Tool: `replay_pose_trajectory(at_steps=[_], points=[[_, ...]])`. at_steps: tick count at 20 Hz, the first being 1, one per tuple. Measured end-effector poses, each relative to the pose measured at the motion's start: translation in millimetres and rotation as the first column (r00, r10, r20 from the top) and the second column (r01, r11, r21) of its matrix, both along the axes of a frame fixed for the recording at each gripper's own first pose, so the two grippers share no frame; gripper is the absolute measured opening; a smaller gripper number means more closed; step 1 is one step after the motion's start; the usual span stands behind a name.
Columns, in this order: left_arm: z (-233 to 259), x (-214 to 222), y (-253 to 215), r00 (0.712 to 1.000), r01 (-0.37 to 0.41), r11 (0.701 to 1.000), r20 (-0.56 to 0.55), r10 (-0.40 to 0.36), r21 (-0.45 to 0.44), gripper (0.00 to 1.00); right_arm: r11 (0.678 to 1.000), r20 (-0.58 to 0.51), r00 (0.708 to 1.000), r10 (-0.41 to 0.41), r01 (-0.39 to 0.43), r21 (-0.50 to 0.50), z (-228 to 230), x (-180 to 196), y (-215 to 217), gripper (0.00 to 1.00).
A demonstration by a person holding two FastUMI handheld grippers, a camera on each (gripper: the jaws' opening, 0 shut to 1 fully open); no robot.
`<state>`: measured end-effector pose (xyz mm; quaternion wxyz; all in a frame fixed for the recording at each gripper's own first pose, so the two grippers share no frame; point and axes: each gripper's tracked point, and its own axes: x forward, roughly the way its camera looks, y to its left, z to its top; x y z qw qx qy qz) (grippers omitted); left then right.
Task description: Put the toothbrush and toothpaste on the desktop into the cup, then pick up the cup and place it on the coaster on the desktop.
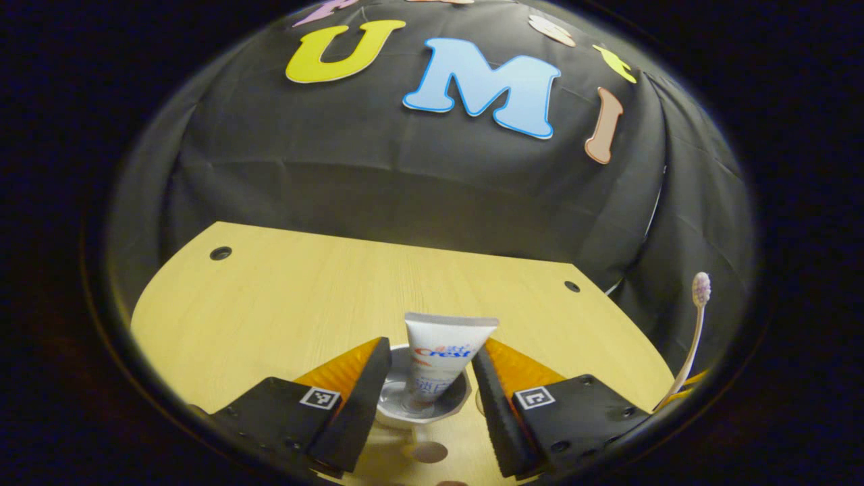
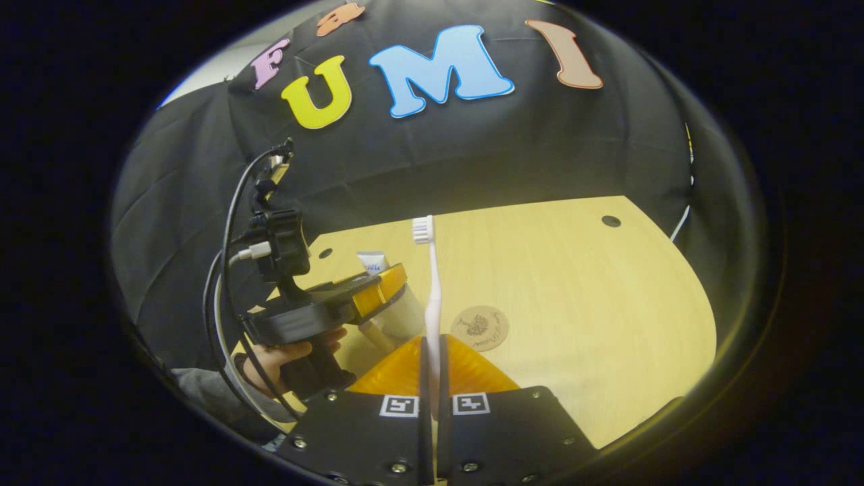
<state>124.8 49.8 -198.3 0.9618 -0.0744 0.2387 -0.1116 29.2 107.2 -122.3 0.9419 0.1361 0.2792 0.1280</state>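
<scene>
A white toothpaste tube (image 1: 442,358) stands upright inside the pale cup (image 1: 453,403). My left gripper (image 1: 432,349) is open, its fingers on either side of the tube and over the cup's rim, with a gap at the left finger. In the right gripper view that gripper (image 2: 379,289), held by a hand (image 2: 287,354), hovers over the cup (image 2: 407,317), and the tube's top (image 2: 372,261) pokes up behind it. My right gripper (image 2: 432,354) is shut on the white toothbrush (image 2: 433,290), which stands upright with its bristles on top. The toothbrush (image 1: 698,317) also rises at the right edge of the left gripper view. The round wooden coaster (image 2: 480,328) lies just right of the cup.
The light wooden table (image 2: 580,297) has small dark holes (image 2: 611,221) near its far corners. The black cloth wall closes in behind it. Cables (image 2: 226,270) hang from the left gripper's handle.
</scene>
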Motion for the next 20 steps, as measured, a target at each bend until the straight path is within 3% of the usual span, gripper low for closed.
replay_pose_trajectory(at_steps=[2, 5, 16, 20], points=[[-2, -3, 3, 1.000, -0.003, 1.000, -0.008, 0.003, -0.006, 0.87, 1.000, 0.006, 1.000, 0.001, -0.001, 0.004, 1, 4, 0, 0.04], [3, -15, 9, 1.000, -0.014, 1.000, -0.018, 0.014, -0.012, 0.94, 1.000, 0.023, 1.000, 0.012, -0.012, 0.001, 6, 12, 1, 0.04], [28, -69, 53, 0.998, -0.053, 0.999, -0.021, 0.054, 0.010, 0.93, 0.990, 0.137, 0.981, 0.139, -0.142, 0.012, 34, 73, 53, 0.04], [33, -83, 65, 0.997, -0.075, 0.997, -0.033, 0.074, -0.013, 0.93, 0.990, 0.198, 0.970, 0.141, -0.143, -0.001, 43, 107, 66, 0.04]])
